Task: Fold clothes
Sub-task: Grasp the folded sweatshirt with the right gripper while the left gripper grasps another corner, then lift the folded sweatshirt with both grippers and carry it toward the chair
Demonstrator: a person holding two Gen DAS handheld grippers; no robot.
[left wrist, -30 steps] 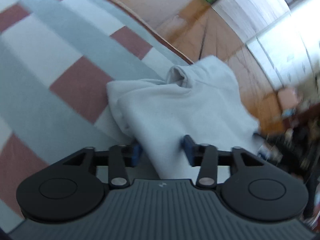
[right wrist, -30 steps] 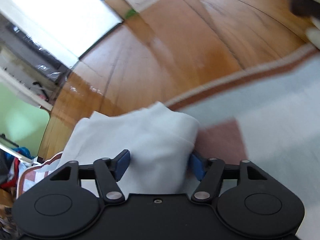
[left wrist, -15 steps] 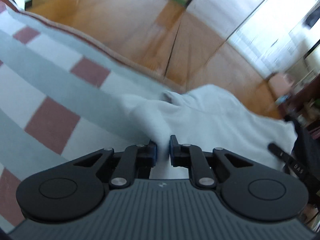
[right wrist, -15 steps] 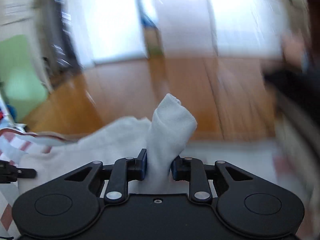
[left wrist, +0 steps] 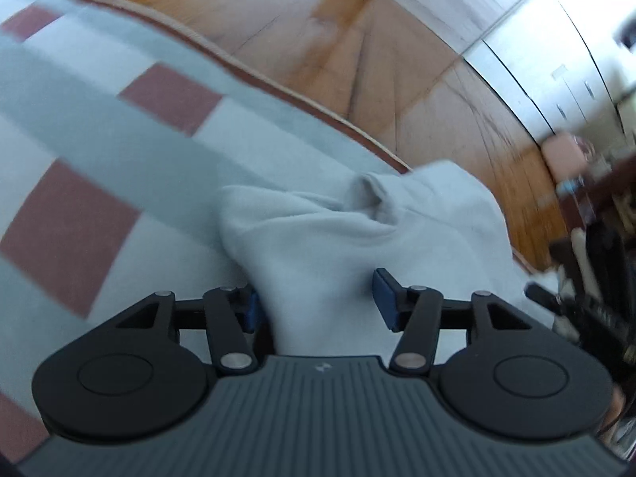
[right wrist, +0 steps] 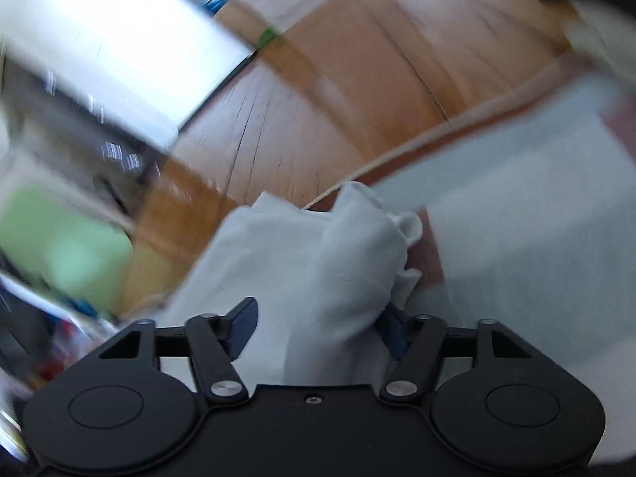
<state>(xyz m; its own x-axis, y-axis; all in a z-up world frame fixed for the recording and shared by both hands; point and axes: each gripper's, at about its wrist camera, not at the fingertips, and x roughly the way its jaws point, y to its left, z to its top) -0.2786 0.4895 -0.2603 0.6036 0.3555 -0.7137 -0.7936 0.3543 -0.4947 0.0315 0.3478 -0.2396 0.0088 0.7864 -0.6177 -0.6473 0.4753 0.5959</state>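
Observation:
A pale grey-white garment (left wrist: 338, 238) lies bunched on a checked cover (left wrist: 119, 139) near the cover's edge. My left gripper (left wrist: 318, 304) is open, its blue pads spread on either side of a fold of the cloth. In the right wrist view the same garment (right wrist: 318, 246) is heaped up in a ridge. My right gripper (right wrist: 316, 330) is open too, with that ridge lying between its fingers and touching the right pad. Both views are blurred by motion.
The cover (right wrist: 516, 198) has grey, white and dull red squares and a brown border. Beyond it is a wooden floor (left wrist: 338, 39). Dark clutter and a black tool part (left wrist: 556, 302) sit at the right edge of the left wrist view.
Half a second ago both grippers were shut on folds of the garment and lifting them. Now both have opened and the cloth has dropped back onto the cover.

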